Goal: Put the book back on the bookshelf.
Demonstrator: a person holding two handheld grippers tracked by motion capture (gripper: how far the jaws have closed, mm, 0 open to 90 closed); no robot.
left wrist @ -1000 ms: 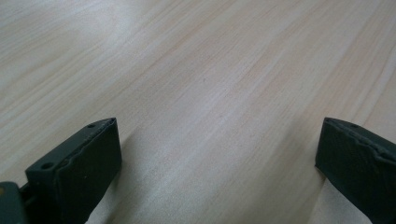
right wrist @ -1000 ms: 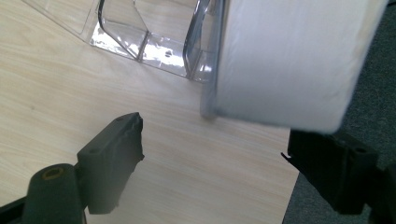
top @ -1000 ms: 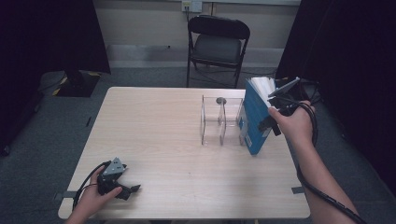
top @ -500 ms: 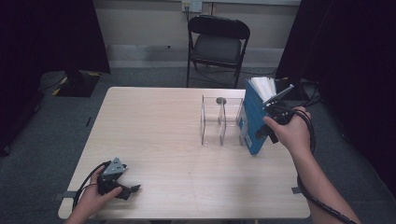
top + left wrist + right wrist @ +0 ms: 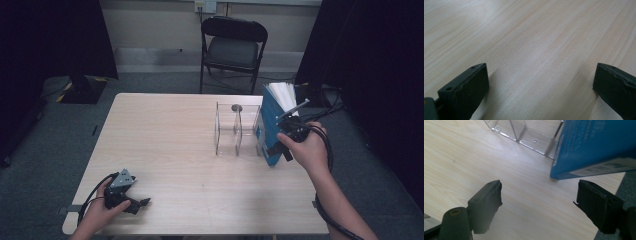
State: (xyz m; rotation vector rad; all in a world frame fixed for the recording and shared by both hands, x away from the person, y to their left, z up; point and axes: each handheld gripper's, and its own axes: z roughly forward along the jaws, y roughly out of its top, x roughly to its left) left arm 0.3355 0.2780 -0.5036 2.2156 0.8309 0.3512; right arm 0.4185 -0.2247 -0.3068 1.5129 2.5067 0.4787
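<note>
A blue book (image 5: 266, 120) with white pages showing at its top stands on the table against the right end of a clear acrylic rack (image 5: 235, 131). My right gripper (image 5: 280, 151) is held low beside the book's near lower corner, just off it. In the right gripper view it (image 5: 540, 188) is open, with bare wood between the jaws and the blue book (image 5: 594, 147) and rack (image 5: 524, 135) just beyond them. My left gripper (image 5: 140, 205) rests near the table's front left corner. It (image 5: 541, 72) is open over bare wood.
The wooden table (image 5: 165, 135) has wide free room left of the rack. Its right edge lies close to the book, with grey carpet beyond. A black folding chair (image 5: 232, 47) stands behind the table. Dark curtains hang on both sides.
My right gripper has come down from beside the book's top to its near lower corner, nearer the person. The book, rack and left gripper have not moved.
</note>
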